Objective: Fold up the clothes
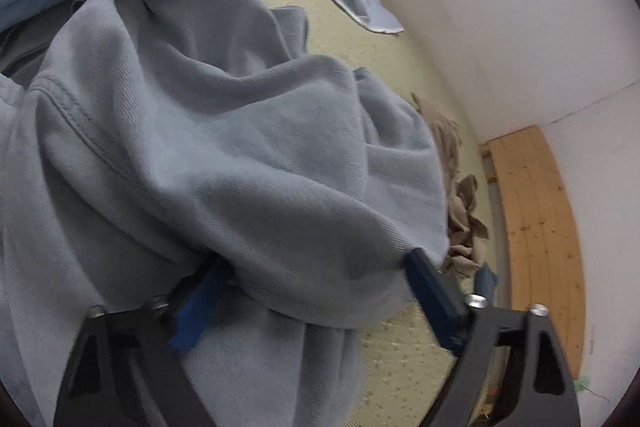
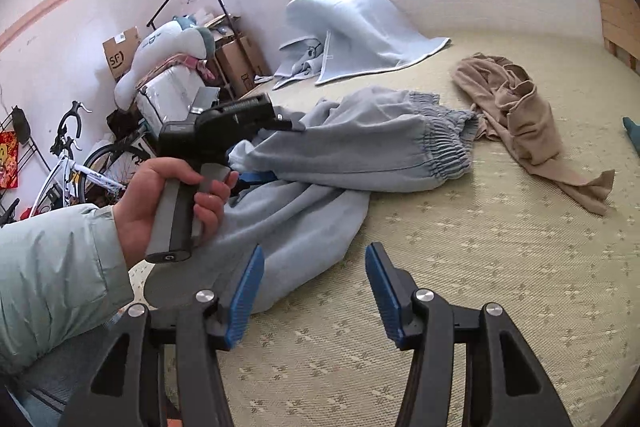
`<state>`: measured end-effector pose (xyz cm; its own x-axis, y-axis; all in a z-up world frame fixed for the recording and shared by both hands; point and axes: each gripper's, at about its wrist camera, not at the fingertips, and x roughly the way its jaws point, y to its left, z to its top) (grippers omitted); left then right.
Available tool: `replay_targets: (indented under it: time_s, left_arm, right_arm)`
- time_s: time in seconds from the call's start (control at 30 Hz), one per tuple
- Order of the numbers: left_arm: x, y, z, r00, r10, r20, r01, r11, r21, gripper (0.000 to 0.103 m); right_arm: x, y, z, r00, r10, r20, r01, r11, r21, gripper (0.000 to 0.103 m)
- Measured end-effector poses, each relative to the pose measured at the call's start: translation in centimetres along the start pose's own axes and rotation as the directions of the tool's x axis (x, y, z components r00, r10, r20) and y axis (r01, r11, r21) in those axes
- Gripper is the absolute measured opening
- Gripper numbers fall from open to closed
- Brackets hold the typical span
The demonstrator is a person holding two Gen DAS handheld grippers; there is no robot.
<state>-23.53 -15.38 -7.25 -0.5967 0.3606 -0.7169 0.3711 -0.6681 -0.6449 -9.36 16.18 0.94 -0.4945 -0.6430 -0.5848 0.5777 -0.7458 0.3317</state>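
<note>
1. Right hand-held gripper (image 2: 314,291) nearest the lens in the right wrist view: blue pads spread wide, nothing between them, hovering over the patterned bed mat (image 2: 460,267).
2. Left hand-held gripper (image 1: 320,275) in its own view: fingers apart, grey-blue fabric bunched between and draped over them; left pad partly buried under cloth. Cannot tell whether it actually pinches the fabric.
3. Right wrist view shows the person's left hand (image 2: 172,199) wrapped round that gripper's handle, its front end pushed into the cloth.
4. Grey-blue sweatpants (image 2: 360,147) lie crumpled on the bed mat, elastic waistband toward the right, one leg running down toward the right gripper's left pad.
5. Tan garment (image 2: 528,123) crumpled on the mat, just beside the waistband.
6. Light blue blanket (image 2: 360,27) heaped at the far edge of the bed against the wall.
7. Wooden headboard (image 1: 536,227) at the right edge.
8. Bicycle (image 2: 68,163) and cardboard boxes (image 2: 236,59) off to the left.
</note>
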Motion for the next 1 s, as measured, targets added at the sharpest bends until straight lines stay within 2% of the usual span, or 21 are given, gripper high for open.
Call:
replay_targets:
  time_s: [0.03, 0.23, 0.33, 0.53, 0.63, 0.87, 1.0]
  left_arm:
    - [-0.1, 0.3, 0.0, 1.0, 0.013, 0.004, -0.013, 1.0, -0.012, 0.062]
    - [-0.9, 0.6, -0.1, 1.0, 0.015, 0.023, -0.014, 0.999, -0.032, 0.034]
    - [-1.4, 0.4, -0.3, 0.999, 0.006, 0.042, -0.005, 1.0, -0.027, 0.024]
    - [-3.7, 0.4, -0.5, 0.997, -0.035, 0.069, 0.038, 0.999, -0.038, 0.017]
    - [-5.8, 0.8, -1.1, 0.995, -0.034, 0.092, 0.037, 0.999, -0.033, 0.015]
    - [-11.0, 3.5, -1.9, 0.987, -0.008, 0.161, 0.024, 0.995, -0.098, 0.012]
    - [-13.9, 6.3, -1.9, 0.977, 0.062, 0.206, -0.031, 0.988, -0.151, 0.01]
  right_arm:
    - [0.0, -0.2, 0.0, 1.0, -0.006, 0.003, 0.006, 1.0, 0.004, 0.056]
    - [0.1, -1.8, 0.3, 0.999, -0.048, 0.014, 0.048, 0.998, 0.048, 0.056]
    - [0.3, -2.8, 0.4, 0.997, -0.08, 0.014, 0.079, 0.994, 0.07, 0.056]
    - [1.0, -5.0, 1.1, 0.993, -0.12, 0.007, 0.119, 0.988, 0.1, 0.057]
    - [1.7, -6.3, 1.8, 0.993, -0.12, -0.002, 0.119, 0.986, 0.114, 0.058]
    - [3.6, -7.6, 3.2, 0.997, -0.073, -0.037, 0.077, 0.99, 0.121, 0.058]
    - [4.9, -6.8, 3.9, 0.998, -0.015, -0.064, 0.02, 0.996, 0.084, 0.058]
